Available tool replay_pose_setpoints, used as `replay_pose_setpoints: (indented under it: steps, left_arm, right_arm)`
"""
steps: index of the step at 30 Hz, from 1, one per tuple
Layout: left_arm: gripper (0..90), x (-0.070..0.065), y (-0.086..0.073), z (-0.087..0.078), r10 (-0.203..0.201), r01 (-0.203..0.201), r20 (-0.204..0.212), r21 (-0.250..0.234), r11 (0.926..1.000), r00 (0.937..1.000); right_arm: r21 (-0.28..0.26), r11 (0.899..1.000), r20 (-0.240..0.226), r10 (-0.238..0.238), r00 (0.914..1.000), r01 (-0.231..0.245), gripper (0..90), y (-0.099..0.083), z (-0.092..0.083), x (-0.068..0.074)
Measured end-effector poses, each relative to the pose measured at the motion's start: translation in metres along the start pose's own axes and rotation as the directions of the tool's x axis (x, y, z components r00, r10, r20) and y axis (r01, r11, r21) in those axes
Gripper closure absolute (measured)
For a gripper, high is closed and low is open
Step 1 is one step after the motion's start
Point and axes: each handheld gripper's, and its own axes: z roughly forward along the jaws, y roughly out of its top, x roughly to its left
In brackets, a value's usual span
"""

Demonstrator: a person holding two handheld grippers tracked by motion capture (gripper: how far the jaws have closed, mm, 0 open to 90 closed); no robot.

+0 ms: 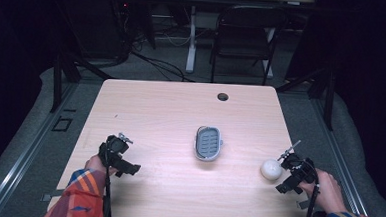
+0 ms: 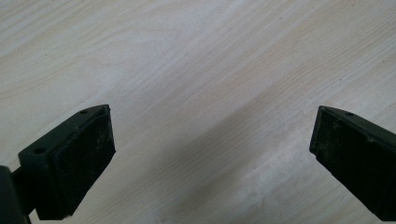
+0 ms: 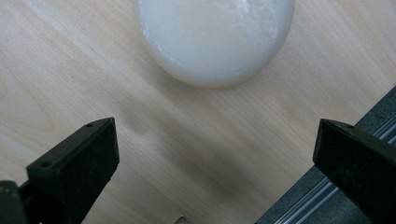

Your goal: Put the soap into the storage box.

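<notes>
A round white soap bar (image 1: 271, 169) lies on the wooden table (image 1: 170, 117) near its right edge. My right gripper (image 1: 284, 166) sits just right of it, open, with the soap (image 3: 215, 37) a little beyond its spread jaws and nothing between them. A grey oval soap dish (image 1: 208, 143) with a ribbed insert rests at the table's middle. My left gripper (image 1: 120, 144) hovers over the front left of the table, open, with bare wood (image 2: 205, 93) between its jaws.
A cable hole (image 1: 222, 96) marks the table's far edge. Beyond the table stand a black folding chair (image 1: 244, 38) and a white desk leg (image 1: 191, 38). The table's right edge and a metal floor rail (image 3: 327, 186) lie close under my right gripper.
</notes>
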Motion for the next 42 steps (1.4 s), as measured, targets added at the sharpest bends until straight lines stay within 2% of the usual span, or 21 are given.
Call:
replay_pose_setpoints:
  steps: [2, 7, 8, 11, 17, 21, 22, 24, 25, 27, 29, 32, 35, 36, 38, 39, 40, 42]
  left_arm:
    - [0.0, 0.0, 0.0, 0.0, -0.001, 0.001, -0.001, -0.002, 1.0, 1.0]
    - [0.0, 0.0, 0.0, 0.0, 0.002, -0.002, 0.002, 0.0, 1.0, 1.0]
    - [0.0, 0.0, 0.0, 0.0, 0.001, -0.001, 0.003, -0.001, 1.0, 1.0]
    - [0.0, -0.001, 0.001, 0.0, 0.003, -0.003, 0.007, -0.001, 1.0, 1.0]
    - [0.0, -0.001, 0.002, 0.001, 0.007, -0.007, 0.008, 0.001, 1.0, 0.9999]
    - [0.0, -0.001, 0.003, 0.002, 0.012, -0.012, 0.014, 0.007, 0.9999, 0.9998]
    - [0.0, -0.001, 0.003, 0.002, 0.012, -0.012, 0.013, 0.005, 0.9999, 0.9998]
    - [0.0, -0.001, 0.003, 0.003, 0.013, -0.013, 0.012, 0.004, 0.9999, 0.9998]
    - [0.0, -0.001, 0.003, 0.003, 0.014, -0.014, 0.012, 0.004, 0.9999, 0.9998]
    - [0.0, -0.001, 0.004, 0.003, 0.014, -0.014, 0.013, 0.005, 0.9999, 0.9998]
    - [0.0, -0.002, 0.005, 0.003, 0.018, -0.018, 0.014, 0.004, 0.9998, 0.9997]
    - [0.0, -0.002, 0.005, 0.003, 0.02, -0.02, 0.015, 0.009, 0.9998, 0.9997]
    - [0.0, -0.002, 0.005, 0.003, 0.019, -0.019, 0.015, 0.009, 0.9998, 0.9997]
    - [0.0, -0.002, 0.005, 0.003, 0.019, -0.019, 0.014, 0.011, 0.9998, 0.9997]
    - [0.0, -0.002, 0.006, 0.004, 0.02, -0.02, 0.015, 0.013, 0.9997, 0.9997]
    - [0.0, -0.002, 0.006, 0.004, 0.02, -0.02, 0.015, 0.014, 0.9997, 0.9997]
    - [0.0, -0.003, 0.006, 0.004, 0.019, -0.019, 0.015, 0.013, 0.9997, 0.9997]
    - [0.0, -0.002, 0.006, 0.004, 0.018, -0.018, 0.015, 0.013, 0.9998, 0.9997]
  right_arm:
    - [0.037, 0.999, 0.013, -0.025, 0.9996, 0.024, 0.1, 0.002, -0.002, 0.0]
    - [0.038, 0.999, 0.01, -0.038, 0.9993, 0.037, 0.0, 0.004, -0.001, 0.001]
    - [0.003, 1.0, 0.001, -0.007, 1.0, 0.007, 0.0, 0.003, 0.002, 0.002]
    - [0.036, 0.999, 0.004, -0.021, 0.9998, 0.021, 0.0, 0.005, 0.0, 0.001]
    - [0.019, 1.0, -0.003, -0.015, 0.9999, 0.015, 0.0, 0.005, -0.001, 0.0]
    - [0.031, 0.999, -0.007, -0.023, 0.9997, 0.023, 0.0, 0.006, -0.004, -0.003]
    - [0.017, 1.0, -0.011, -0.014, 0.9998, 0.014, 0.0, 0.006, -0.004, -0.002]
    - [-0.021, 1.0, 0.014, -0.008, 0.9999, 0.008, 0.0, 0.006, -0.007, -0.001]
    - [-0.073, 0.997, 0.0, 0.026, 0.9997, -0.026, 0.0, 0.005, -0.006, 0.0]
    - [-0.041, 0.999, 0.011, -0.012, 0.9999, 0.013, 0.0, 0.009, -0.012, -0.002]
    - [-0.035, 0.999, 0.008, -0.014, 0.9999, 0.014, 0.0, 0.011, -0.013, -0.002]
    - [-0.054, 0.999, 0.015, -0.008, 0.9999, 0.009, 0.0, 0.012, -0.012, -0.002]
    - [-0.053, 0.998, 0.021, -0.027, 0.9994, 0.028, 0.0, 0.013, -0.014, -0.003]
    - [-0.071, 0.997, 0.013, -0.019, 0.9997, 0.02, 0.0, 0.014, -0.014, -0.002]
    - [-0.069, 0.997, 0.005, -0.022, 0.9997, 0.022, 0.0, 0.017, -0.012, -0.001]
    - [-0.095, 0.995, -0.002, -0.008, 1.0, 0.008, 0.0, 0.017, -0.009, 0.0]
    - [-0.056, 0.998, 0.003, -0.041, 0.9991, 0.042, 0.0, 0.02, -0.011, -0.001]
    - [-0.071, 0.997, -0.007, -0.033, 0.9994, 0.033, 0.0, 0.022, -0.009, 0.001]
